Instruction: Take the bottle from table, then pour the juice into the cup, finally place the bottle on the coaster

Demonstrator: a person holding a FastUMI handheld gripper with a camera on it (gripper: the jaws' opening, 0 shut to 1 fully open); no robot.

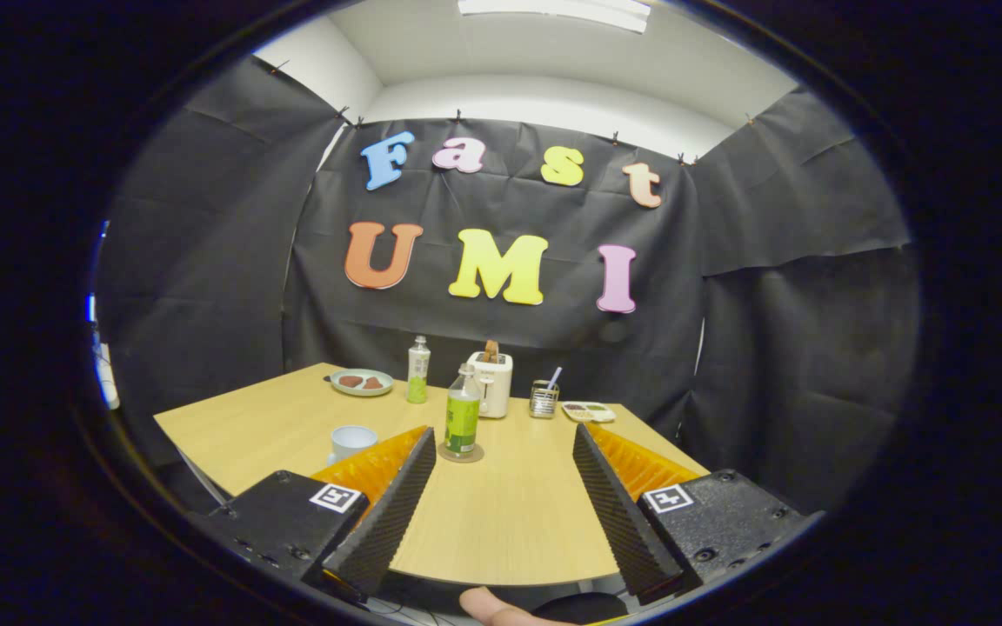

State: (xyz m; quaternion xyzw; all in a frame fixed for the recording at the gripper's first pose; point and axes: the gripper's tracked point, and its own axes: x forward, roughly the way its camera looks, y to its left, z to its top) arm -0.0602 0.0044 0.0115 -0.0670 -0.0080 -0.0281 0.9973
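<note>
Bottle (463, 419) of clear plastic, round-shouldered and wrapped in a green label, stands upright on a small round coaster (461, 454) on the pale wood-grain table (510, 513), just ahead of the fingers and nearer the left one. The gripper (504, 443) is spread wide with nothing between its fingers; their inner faces are ribbed like foam wedges, and neither touches the bottle. Left of the bottle, partly behind the left finger, sits a squat pale cup (351, 442). Beyond, near the table's far edge, a taller slim bottle (417, 370) with a white and green wrap stands upright beside a boxy white toaster (491, 383) with something brown poking out of its top. A shallow round plate (362, 382) lies to their left, a small wire holder (544, 399) and a flat tray (589, 411) to the right.
</note>
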